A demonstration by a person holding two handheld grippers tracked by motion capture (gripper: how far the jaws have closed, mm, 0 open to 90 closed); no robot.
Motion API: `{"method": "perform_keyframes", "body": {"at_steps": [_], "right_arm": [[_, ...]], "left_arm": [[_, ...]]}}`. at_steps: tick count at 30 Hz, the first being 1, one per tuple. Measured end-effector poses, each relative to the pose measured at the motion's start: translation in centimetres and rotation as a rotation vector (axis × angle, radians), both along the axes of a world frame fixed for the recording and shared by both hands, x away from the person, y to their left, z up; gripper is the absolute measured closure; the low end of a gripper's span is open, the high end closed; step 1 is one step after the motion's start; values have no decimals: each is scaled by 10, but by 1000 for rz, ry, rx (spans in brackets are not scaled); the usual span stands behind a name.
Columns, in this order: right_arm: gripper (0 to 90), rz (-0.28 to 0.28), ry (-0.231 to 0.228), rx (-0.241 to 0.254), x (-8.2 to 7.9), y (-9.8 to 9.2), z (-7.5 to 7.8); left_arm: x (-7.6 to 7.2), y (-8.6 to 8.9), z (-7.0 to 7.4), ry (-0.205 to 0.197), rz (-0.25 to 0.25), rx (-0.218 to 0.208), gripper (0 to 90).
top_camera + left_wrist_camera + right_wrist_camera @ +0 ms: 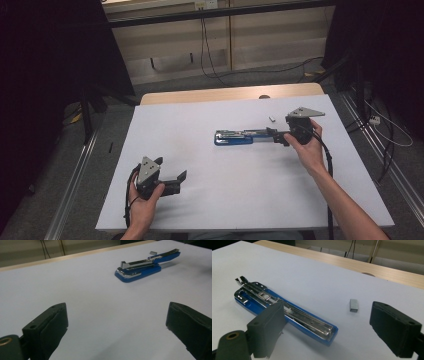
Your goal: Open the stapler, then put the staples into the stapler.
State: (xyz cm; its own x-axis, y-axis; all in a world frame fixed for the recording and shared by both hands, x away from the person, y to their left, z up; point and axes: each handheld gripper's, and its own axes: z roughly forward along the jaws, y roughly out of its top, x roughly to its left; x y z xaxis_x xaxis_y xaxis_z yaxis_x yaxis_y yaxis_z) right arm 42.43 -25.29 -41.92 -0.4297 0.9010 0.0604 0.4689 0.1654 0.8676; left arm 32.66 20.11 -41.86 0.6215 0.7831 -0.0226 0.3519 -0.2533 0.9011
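The opened blue stapler (284, 312) and staple block (353, 305) are seen between the released right hand-held gripper (324, 327); the left hand-held gripper (117, 325), released, is held over bare counter (87, 290).

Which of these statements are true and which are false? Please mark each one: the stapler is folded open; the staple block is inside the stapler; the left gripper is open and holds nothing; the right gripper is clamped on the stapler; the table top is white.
1. The blue stapler lies folded open on the table. True.
2. The small grey staple block sits inside the stapler's channel. False: it lies on the table beside the stapler, apart from it.
3. The left gripper is open, with nothing between its jaws. True.
4. The right gripper is clamped on the stapler. False: its jaws stand wide apart, with the stapler's near end between them, not pressed.
5. The table has a white top. True.
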Motion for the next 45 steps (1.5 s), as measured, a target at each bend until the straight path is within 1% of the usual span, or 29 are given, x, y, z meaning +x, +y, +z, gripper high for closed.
{"method": "perform_keyframes", "body": {"at_steps": [2, 5, 6, 8, 10, 12, 13, 16, 17, 19, 21, 23, 24, 26, 27, 29, 31, 32, 35, 36, 37, 38, 39, 40, 41, 43, 44, 45], "right_arm": [[120, -1, 2, 3, 3, 0, 1], [114, -2, 1, 3, 8, -1, 3], [111, -7, 4, 5, 11, -2, 3], [112, -4, 15, 18, 16, -4, 4], [114, -7, 21, 17, 21, -4, 5], [117, -7, 39, 21, 26, -5, 7], [120, -6, 39, 19, 28, -5, 7], [122, -3, 47, 25, 34, -4, 9], [124, 2, 56, 20, 37, -4, 10], [133, -3, 57, 9, 43, -4, 12], [137, -2, 79, 3, 50, -5, 14], [152, -8, 80, 0, 55, -7, 14], [159, -12, 90, -6, 57, -7, 13], [174, 1, 133, -30, 62, -9, 10], [173, -1, 145, -35, 65, -10, 8], [195, -12, 157, -38, 69, -13, 4], [197, -22, 171, -40, 72, -16, 1], [199, -28, 175, -45, 73, -17, -1], [191, -45, 189, -61, 77, -20, -4], [173, -46, 194, -64, 78, -21, -6], [140, -42, 211, -74, 80, -22, -6], [137, -46, 221, -84, 81, -23, -6], [143, -43, 224, -91, 82, -24, -5], [130, -43, 232, -92, 83, -24, -3], [115, -37, 225, -97, 85, -24, -1], [107, -27, 234, -120, 88, -24, 1], [98, -25, 272, -124, 91, -25, 1], [105, -26, 285, -124, 94, -25, 1]], "left_arm": [[-1, -1, 1, -20, -5, 17, 44], [-1, 0, 1, -3, -12, 6, 41], [0, 1, 1, -5, -10, 15, 41], [0, 0, 1, -3, -15, 6, 41], [-2, -1, 1, -9, -11, 9, 41], [-4, 0, 1, -19, 4, 8, 45], [-5, 0, 1, -18, 4, 14, 43], [-5, 4, -1, -6, 9, -5, 43], [-6, 6, -1, -1, 10, -8, 43], [-7, 7, -2, 2, 13, -14, 43], [-9, 8, -2, 2, 7, -9, 43], [-12, 9, -2, 6, -6, -5, 43], [-13, 9, -2, 9, -9, -5, 43], [-14, 8, -2, 7, -19, 0, 43], [-14, 8, -2, 6, -25, 0, 43], [-14, 7, -1, 7, -27, 3, 43], [-14, 7, 0, 0, -26, 5, 43], [-14, 6, 0, 1, -22, -3, 43], [-13, 6, 1, -3, -23, -3, 43], [-13, 6, 1, -3, -23, -2, 43], [-13, 6, 0, -2, -24, -1, 43], [-13, 6, 0, -3, -24, -1, 43], [-13, 6, 0, -4, -24, -2, 43], [-13, 6, 0, -4, -24, -2, 43], [-13, 6, 0, -4, -23, 0, 43], [-13, 7, 0, -1, -23, -2, 43], [-12, 7, 0, -1, -23, -1, 43], [-12, 7, 0, 1, -24, 2, 43]]}}
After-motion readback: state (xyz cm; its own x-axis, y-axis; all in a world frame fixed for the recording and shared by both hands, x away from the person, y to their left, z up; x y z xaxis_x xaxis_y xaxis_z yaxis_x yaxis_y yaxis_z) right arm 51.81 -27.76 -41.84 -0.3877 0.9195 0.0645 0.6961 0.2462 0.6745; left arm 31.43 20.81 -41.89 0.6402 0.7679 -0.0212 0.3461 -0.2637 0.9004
